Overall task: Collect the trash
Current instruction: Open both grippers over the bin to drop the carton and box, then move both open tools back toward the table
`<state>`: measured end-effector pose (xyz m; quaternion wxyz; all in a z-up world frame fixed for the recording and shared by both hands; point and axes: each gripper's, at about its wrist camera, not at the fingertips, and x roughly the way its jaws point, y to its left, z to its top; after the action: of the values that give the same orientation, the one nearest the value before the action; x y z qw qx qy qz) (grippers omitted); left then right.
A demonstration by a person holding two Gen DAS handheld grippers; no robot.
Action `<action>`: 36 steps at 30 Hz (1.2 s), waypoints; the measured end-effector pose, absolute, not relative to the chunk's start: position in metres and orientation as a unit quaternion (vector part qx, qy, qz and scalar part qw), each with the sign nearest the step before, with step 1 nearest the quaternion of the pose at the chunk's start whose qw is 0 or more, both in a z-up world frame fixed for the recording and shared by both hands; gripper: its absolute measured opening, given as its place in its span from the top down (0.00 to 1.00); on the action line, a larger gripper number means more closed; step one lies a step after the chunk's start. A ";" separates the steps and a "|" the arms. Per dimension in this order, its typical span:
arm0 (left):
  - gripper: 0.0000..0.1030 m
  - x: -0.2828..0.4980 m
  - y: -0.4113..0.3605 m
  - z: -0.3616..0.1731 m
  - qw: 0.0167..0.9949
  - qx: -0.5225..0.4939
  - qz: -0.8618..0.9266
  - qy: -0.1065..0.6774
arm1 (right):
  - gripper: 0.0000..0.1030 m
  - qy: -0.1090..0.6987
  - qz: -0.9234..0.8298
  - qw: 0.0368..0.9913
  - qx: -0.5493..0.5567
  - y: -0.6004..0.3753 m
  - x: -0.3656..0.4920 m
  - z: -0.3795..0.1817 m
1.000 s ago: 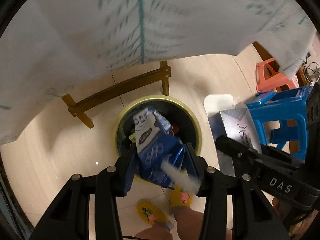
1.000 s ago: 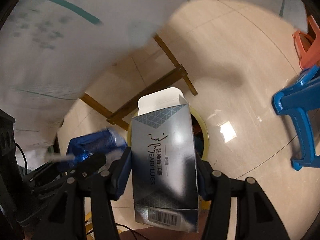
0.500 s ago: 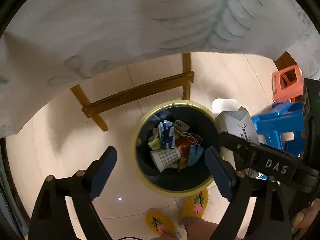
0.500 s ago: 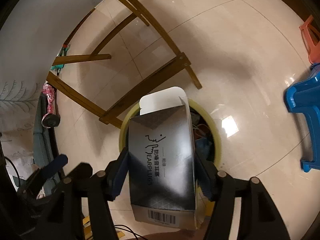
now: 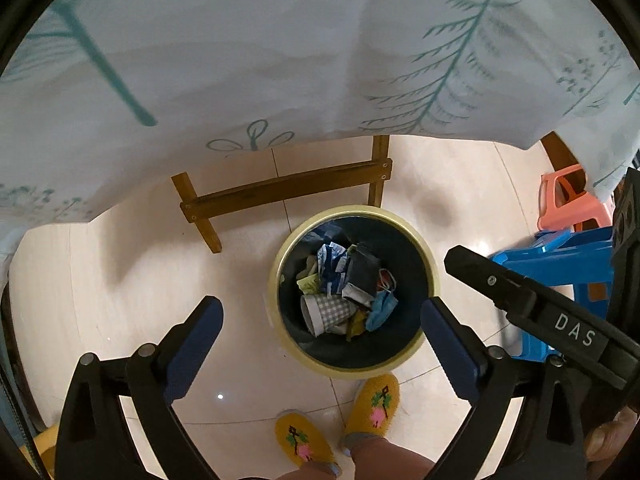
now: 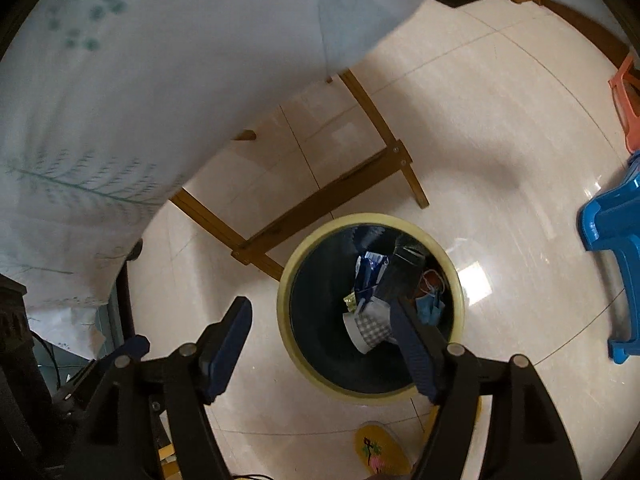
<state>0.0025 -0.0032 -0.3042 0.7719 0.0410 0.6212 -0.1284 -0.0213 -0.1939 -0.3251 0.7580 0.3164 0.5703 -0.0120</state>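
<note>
A round bin [image 5: 434, 280] with a pale yellow rim and dark liner stands on the tiled floor [image 6: 304, 320]. Inside lie a blue snack packet [image 5: 332, 264], the dark earplug box [image 5: 362, 274] [image 6: 402, 276], a checked paper cup [image 5: 326, 312] and a blue face mask [image 5: 382, 310]. My left gripper [image 5: 320, 316] hangs above the bin, jaws still opening, nothing between them. My right gripper [image 6: 322, 322] is over the bin's left rim, jaws opening too, the box fallen out of them. The right gripper's finger [image 5: 520, 300] also crosses the left wrist view.
A white tablecloth [image 5: 280, 60] with green plant prints hangs over wooden table legs [image 5: 280, 192] just behind the bin. Blue [image 5: 568, 256] and orange [image 5: 564, 200] plastic stools stand to the right. The person's yellow slippers [image 5: 372, 404] are right below the bin.
The left gripper let the blue packet fall into the bin and spread wide. The right gripper then released the earplug box, which now lies in the bin.
</note>
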 end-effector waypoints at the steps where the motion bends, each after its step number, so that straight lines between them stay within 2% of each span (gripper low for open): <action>1: 0.04 0.000 -0.003 -0.299 0.773 0.039 -0.128 0.619 | 0.30 0.569 -0.013 0.758 0.318 -0.195 -0.023 -0.321; 7: 0.04 -0.013 -0.002 -0.258 0.777 0.034 -0.128 0.615 | 0.30 0.555 -0.023 0.767 0.322 -0.201 -0.038 -0.280; 13: 0.04 -0.027 0.004 -0.190 0.779 0.027 -0.138 0.611 | 0.30 0.552 -0.038 0.768 0.324 -0.203 -0.060 -0.224; 27: 0.04 -0.032 0.013 0.014 0.822 0.022 -0.190 0.537 | 0.30 0.485 -0.015 0.816 0.316 -0.199 -0.078 -0.019; 36: 0.04 -0.017 0.024 0.087 0.850 0.020 -0.196 0.489 | 0.30 0.445 0.003 0.855 0.268 -0.178 -0.065 0.061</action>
<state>-0.0174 0.0242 0.0874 0.8496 0.0195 0.4892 -0.1963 -0.0650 -0.1780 0.0606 0.8546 0.2683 0.4446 0.0027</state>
